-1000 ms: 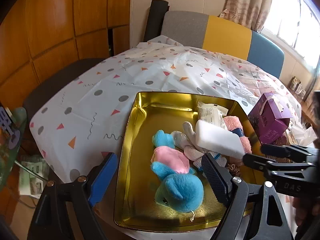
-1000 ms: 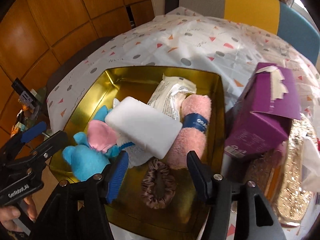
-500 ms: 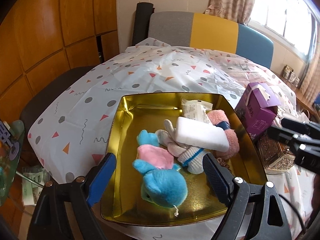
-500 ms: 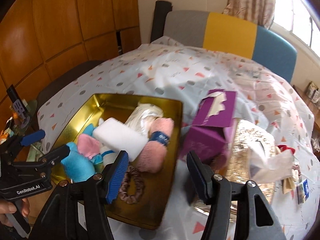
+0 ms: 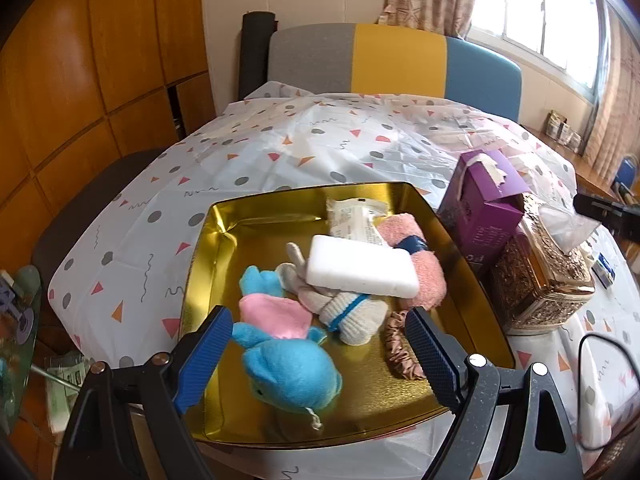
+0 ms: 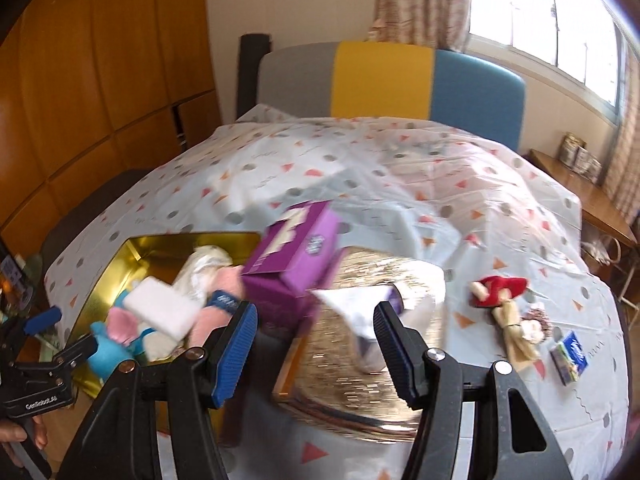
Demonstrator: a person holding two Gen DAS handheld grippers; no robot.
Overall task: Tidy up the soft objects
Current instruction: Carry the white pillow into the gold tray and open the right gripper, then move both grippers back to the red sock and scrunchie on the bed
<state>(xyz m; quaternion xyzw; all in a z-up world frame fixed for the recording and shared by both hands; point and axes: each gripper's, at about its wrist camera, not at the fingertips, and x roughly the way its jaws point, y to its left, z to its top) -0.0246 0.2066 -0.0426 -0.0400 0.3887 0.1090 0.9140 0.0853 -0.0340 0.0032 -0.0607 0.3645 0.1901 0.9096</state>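
Left wrist view: left claw (image 5: 318, 354) stands wide, nothing between its blue pads; it hangs over the near edge of the gold tin tray (image 5: 224, 216) on the counter (image 5: 248, 160), which wears a white cloth with dots and triangles; in the tray lie a blue plush toy (image 5: 294, 372) with a pink part, a white knitted sock (image 5: 352, 318), a white sponge block (image 5: 360, 272) resting on top of the sock and a rolled pink towel (image 5: 424, 276) with a blue band, a wrapped white packet (image 5: 354, 222) at the far side, and a brown satin scrunchie (image 5: 400, 354) near the right pad; just right of the tray stand a purple tissue box (image 5: 486, 204) and an ornate gold tissue box (image 5: 540, 276), touching each other.

Right wrist view (blurred): right claw (image 6: 316, 342) is partly open, empty; it hangs above the ornate gold box; the tray sits lower left with the plush, sponge and towel inside; out on the cloth to the right, well apart from the tray, lie a red-and-white plush piece (image 6: 500, 290), a beige bow-like piece (image 6: 516, 332) and a small blue packet (image 6: 570, 356); the left claw shows at the lower left edge, held by a hand (image 6: 24, 438).
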